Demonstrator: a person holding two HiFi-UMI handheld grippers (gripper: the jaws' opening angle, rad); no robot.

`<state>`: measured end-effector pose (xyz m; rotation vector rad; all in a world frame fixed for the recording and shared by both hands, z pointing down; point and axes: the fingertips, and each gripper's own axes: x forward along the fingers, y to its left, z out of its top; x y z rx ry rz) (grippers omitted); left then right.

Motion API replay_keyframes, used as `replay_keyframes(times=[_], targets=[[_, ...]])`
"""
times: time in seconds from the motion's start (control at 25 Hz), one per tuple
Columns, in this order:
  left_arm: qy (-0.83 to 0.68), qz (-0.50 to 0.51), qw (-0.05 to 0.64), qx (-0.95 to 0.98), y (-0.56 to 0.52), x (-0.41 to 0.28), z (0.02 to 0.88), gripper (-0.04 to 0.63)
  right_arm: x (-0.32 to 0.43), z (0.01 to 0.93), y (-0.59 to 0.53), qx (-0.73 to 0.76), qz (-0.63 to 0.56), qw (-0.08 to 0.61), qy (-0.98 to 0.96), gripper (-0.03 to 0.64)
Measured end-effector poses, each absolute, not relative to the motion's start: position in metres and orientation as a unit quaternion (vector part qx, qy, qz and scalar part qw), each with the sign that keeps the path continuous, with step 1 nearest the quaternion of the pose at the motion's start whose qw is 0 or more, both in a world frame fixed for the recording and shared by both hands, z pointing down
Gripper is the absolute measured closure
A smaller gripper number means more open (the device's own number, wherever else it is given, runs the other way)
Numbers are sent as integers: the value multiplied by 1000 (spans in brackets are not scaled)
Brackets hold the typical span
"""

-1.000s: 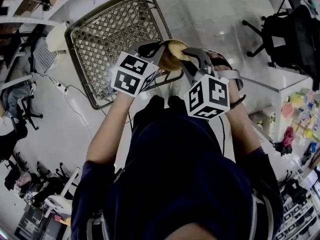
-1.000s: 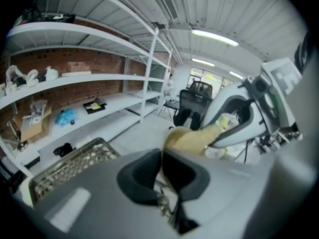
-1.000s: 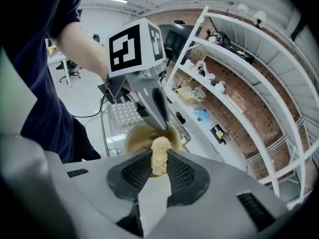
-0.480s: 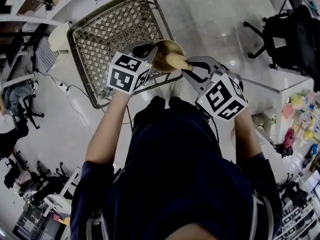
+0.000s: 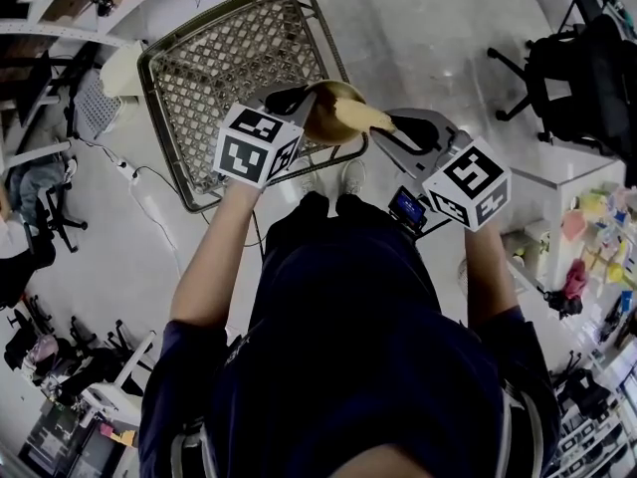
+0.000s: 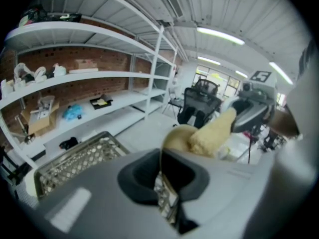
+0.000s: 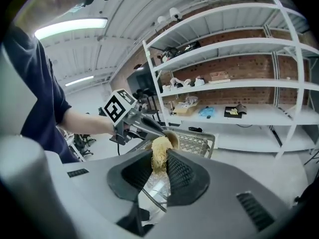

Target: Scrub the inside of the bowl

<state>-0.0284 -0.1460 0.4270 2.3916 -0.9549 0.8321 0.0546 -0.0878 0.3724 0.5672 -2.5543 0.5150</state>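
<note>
My left gripper (image 5: 299,103) is shut on the rim of a tan bowl (image 5: 330,108), which it holds up in the air in front of the person. In the left gripper view the bowl's thin rim (image 6: 160,158) runs between the jaws, and the bowl (image 6: 177,136) tilts away behind them. My right gripper (image 5: 390,125) is shut on a yellow scrub sponge (image 5: 364,118). The sponge (image 7: 160,152) sticks out from the jaws and its tip touches the bowl (image 7: 173,139) at the near rim. The left gripper's marker cube (image 7: 119,107) shows beyond it.
A metal mesh basket (image 5: 229,68) lies on the floor below the grippers. A black office chair (image 5: 582,58) and a white table (image 5: 557,172) stand to the right. White shelves (image 7: 239,83) along a brick wall hold boxes and small items.
My right gripper has rolled and swung to the right, its marker cube turning over. The sponge has slid from the bowl's middle toward its right rim. The left gripper and bowl barely moved.
</note>
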Motion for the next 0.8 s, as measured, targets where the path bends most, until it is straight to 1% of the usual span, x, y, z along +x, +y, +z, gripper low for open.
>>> replay_keyframes(times=[0.8], targets=[[-346, 292, 214, 866, -145, -25, 421, 586, 52, 372, -86, 203, 193, 226, -933, 541]])
